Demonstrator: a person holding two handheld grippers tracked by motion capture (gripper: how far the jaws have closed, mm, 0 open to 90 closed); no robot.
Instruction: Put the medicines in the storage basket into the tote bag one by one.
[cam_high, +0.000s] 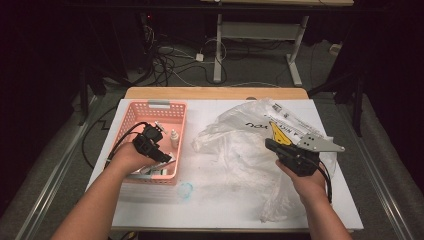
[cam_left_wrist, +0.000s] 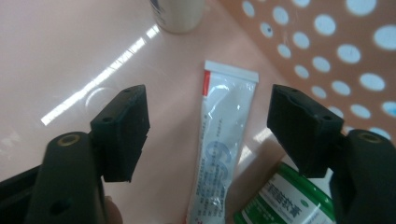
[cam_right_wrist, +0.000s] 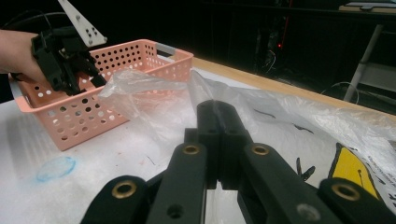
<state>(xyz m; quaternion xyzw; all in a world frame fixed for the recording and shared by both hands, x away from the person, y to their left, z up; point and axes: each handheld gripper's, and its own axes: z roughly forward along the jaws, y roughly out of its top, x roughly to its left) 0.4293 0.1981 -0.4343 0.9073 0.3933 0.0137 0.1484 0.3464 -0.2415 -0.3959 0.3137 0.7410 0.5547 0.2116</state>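
The pink basket sits at the left of the table and serves as the landmark. Inside it, on its floor, lies a white ointment tube, flat, with its crimped end pointing away from the left gripper and its long axis running straight down the gap between that gripper's two black jaws. The jaws stand spread, one on each side of the tube, neither pad touching it; nothing is pinched yet. So the tube's narrow width lies across the line of closing, which looks like the right way to take it, provided the gripper comes down far enough for the pads to meet the tube's edges rather than skim above them. Just beside the tube, toward the basket's perforated wall, is a green and white box, close under one jaw; that jaw could catch it as the pair closes. A small pale bottle stands farther along the basket floor, beyond the crimped end. Well outside the basket, to its right, the right gripper has its jaws pressed together on the clear plastic bag spread over the table. The left hand is plainly the nearer to the tube.
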